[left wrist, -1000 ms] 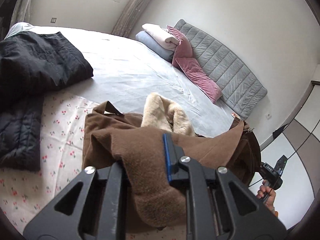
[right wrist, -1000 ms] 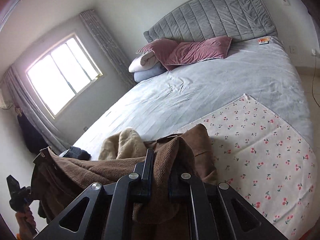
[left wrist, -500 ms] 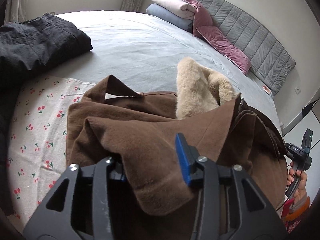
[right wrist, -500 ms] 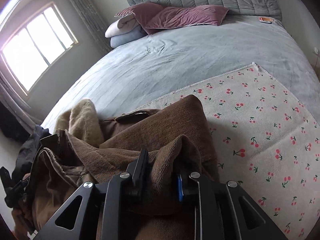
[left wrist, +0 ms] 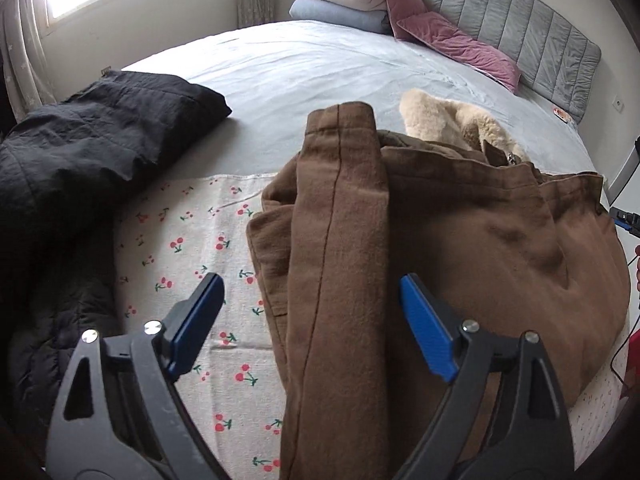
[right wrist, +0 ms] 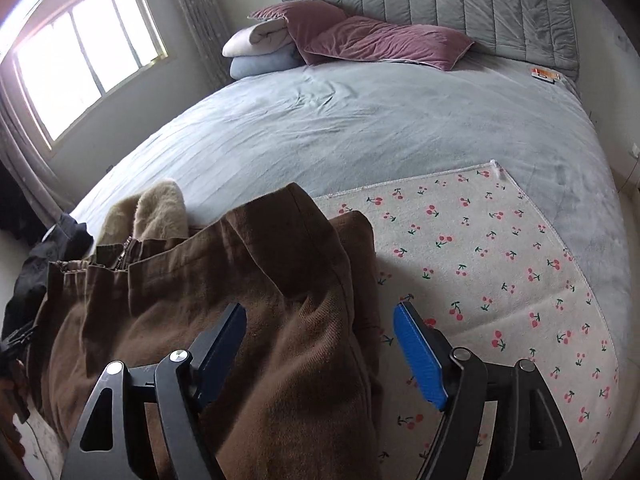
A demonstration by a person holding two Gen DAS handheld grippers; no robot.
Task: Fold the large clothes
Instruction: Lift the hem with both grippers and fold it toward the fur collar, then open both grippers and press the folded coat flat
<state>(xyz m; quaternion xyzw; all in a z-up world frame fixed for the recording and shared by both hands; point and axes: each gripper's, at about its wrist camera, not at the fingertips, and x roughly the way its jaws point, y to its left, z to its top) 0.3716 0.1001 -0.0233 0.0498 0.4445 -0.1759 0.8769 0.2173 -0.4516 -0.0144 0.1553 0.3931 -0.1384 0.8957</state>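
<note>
My left gripper (left wrist: 308, 320) and right gripper (right wrist: 320, 344) are opening, pads clear of the coat (left wrist: 460, 248) folded on the cherry mat (left wrist: 192, 248). Its bulky fold may spring apart once released.

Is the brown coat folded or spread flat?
Folded: the brown coat lies doubled into a bundle on the cherry-print cloth, sleeve laid across.

text: we read none | candidate: small orange-and-white packet (right wrist: 543, 75) on bed just below grey headboard (right wrist: 480, 4), print too small to read | cherry mat (right wrist: 500, 272) well short of headboard: pattern only, no lettering
</note>
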